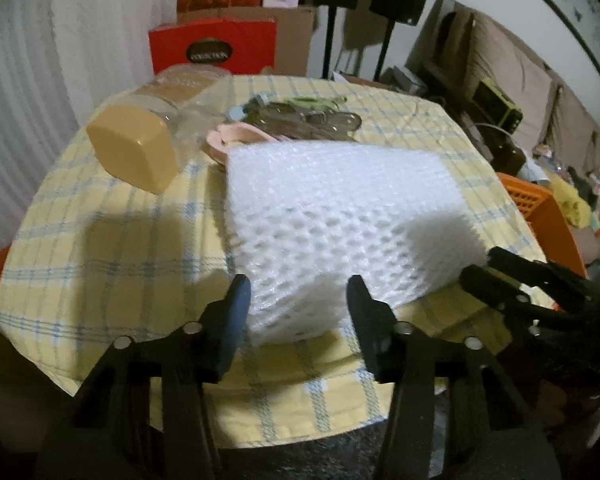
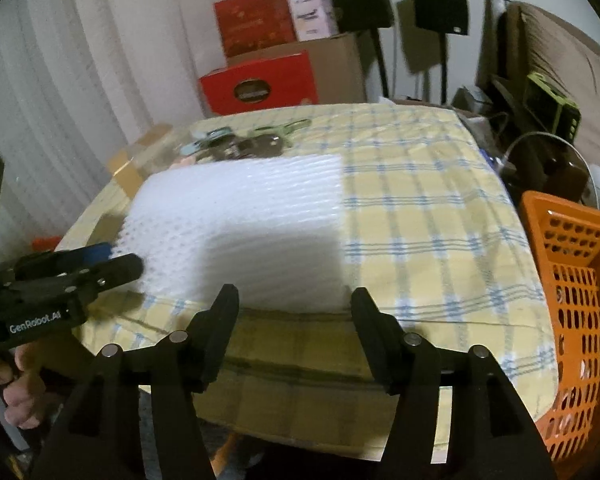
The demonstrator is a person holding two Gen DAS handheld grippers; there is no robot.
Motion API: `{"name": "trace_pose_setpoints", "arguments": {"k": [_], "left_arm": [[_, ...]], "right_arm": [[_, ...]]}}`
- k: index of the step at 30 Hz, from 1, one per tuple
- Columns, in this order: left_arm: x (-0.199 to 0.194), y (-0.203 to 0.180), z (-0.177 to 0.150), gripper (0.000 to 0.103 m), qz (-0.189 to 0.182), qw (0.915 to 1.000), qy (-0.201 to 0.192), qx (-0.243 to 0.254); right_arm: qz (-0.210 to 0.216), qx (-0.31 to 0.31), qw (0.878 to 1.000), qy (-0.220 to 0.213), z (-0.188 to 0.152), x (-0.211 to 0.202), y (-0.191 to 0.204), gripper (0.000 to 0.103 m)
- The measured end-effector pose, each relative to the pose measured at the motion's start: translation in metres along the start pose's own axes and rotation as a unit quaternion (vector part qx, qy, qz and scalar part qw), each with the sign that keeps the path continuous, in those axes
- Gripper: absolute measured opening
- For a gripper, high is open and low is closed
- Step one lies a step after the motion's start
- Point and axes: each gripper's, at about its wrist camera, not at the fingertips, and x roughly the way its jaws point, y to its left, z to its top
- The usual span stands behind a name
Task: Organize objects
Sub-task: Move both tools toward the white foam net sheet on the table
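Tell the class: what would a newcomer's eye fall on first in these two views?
First, the white bubble-wrap sheet spread over the middle of the yellow checked tablecloth. Next, the clear jar with a tan lid lying on its side at the far left, and the orange basket by the table's right edge.

White foam sheet (image 1: 340, 216) flat on tablecloth (image 1: 100, 248)

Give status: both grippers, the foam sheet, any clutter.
Left gripper open, straddling white foam sheet's near corner. Right gripper open, nothing between jaws, at sheet's near edge. Jar and keys behind sheet.
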Motion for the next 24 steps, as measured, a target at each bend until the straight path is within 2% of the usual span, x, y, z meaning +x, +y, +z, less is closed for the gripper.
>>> {"name": "trace_pose_setpoints", "arguments": {"k": [2, 4, 6, 9, 11, 14, 17, 18, 20, 21, 23, 24], "left_arm": [[-0.001, -0.001, 0.0, 0.035, -0.001, 1.0, 0.0, 0.003], [-0.003, -0.002, 0.0, 0.031, 0.0, 1.0, 0.001, 0.005], [-0.006, -0.003, 0.0, 0.027, -0.006, 1.0, 0.001, 0.007], [-0.009, -0.003, -0.001, 0.023, -0.024, 0.9997, 0.008, 0.006], [-0.008, -0.002, -0.002, 0.022, -0.032, 0.9994, 0.015, 0.003], [-0.003, 0.003, -0.005, 0.022, -0.011, 0.9997, 0.023, -0.005], [-0.008, 0.009, -0.005, 0.025, -0.012, 0.9997, 0.013, -0.014], [-0.01, 0.01, -0.004, 0.03, -0.015, 0.9998, 0.006, -0.013], [-0.015, 0.01, -0.001, 0.065, -0.024, 0.9996, -0.012, -0.007], [-0.017, 0.011, 0.0, 0.069, -0.021, 0.9995, -0.022, -0.005], [-0.017, 0.01, 0.001, 0.069, -0.012, 0.9995, -0.029, -0.001], [-0.013, 0.011, 0.002, 0.069, -0.008, 0.9997, -0.024, 0.0]], "right_arm": [[-0.002, -0.01, 1.0, 0.006, -0.001, 0.001, 0.003, 0.048], [-0.003, -0.016, 1.0, 0.002, -0.002, -0.001, 0.004, 0.042], [0.006, -0.013, 1.0, 0.001, -0.003, -0.004, 0.002, 0.024], [0.027, -0.004, 1.0, -0.003, -0.003, -0.009, -0.001, 0.014], [0.031, -0.002, 1.0, -0.004, -0.005, -0.012, -0.002, 0.012], [0.024, 0.01, 1.0, -0.014, -0.007, -0.015, -0.006, 0.015], [-0.006, 0.01, 1.0, -0.015, -0.009, -0.014, -0.008, 0.02], [-0.014, 0.007, 1.0, -0.017, -0.009, -0.014, -0.009, 0.027], [-0.029, 0.001, 0.999, -0.016, -0.009, -0.015, -0.009, 0.036], [-0.04, -0.005, 0.999, -0.019, -0.009, -0.015, -0.008, 0.046], [-0.056, -0.019, 0.998, -0.023, -0.009, -0.016, -0.005, 0.053], [-0.061, -0.026, 0.998, -0.023, -0.009, -0.017, -0.004, 0.053]]}}
